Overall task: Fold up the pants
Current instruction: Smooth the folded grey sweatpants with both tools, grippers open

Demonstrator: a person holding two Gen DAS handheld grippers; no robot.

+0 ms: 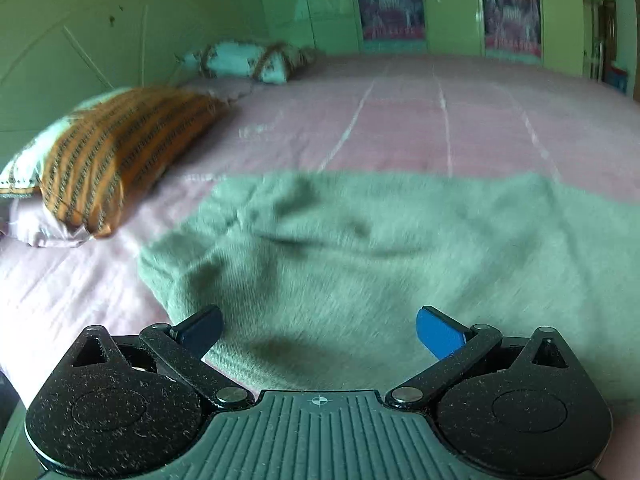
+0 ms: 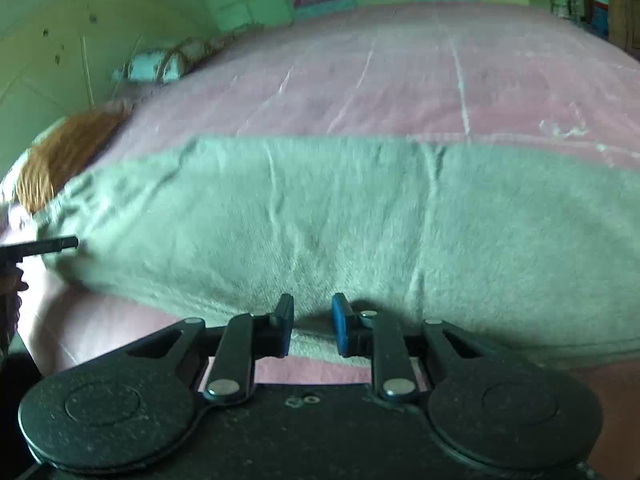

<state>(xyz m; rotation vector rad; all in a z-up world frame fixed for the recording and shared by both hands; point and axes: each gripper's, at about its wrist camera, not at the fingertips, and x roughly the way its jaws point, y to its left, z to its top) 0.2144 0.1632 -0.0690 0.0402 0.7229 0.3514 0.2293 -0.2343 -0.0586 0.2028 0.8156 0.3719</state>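
Observation:
Grey-green fleece pants [image 1: 360,260] lie spread across the pink bed, a wide band in both views [image 2: 320,220]. My left gripper [image 1: 318,330] is wide open, its blue-padded fingers [image 1: 438,332] just above the near left part of the pants, holding nothing. My right gripper [image 2: 312,322] is partly open with a narrow gap, its fingers [image 2: 342,324] over the near hem of the pants; no cloth shows pinched between the pads. The tip of the left gripper [image 2: 60,245] shows at the pants' left end in the right wrist view.
A pink bedsheet [image 1: 440,120] covers the bed. An orange striped pillow [image 1: 116,156] lies at the left, a pale patterned pillow [image 1: 244,60] further back. Green walls and curtained windows [image 1: 390,8] stand behind the bed.

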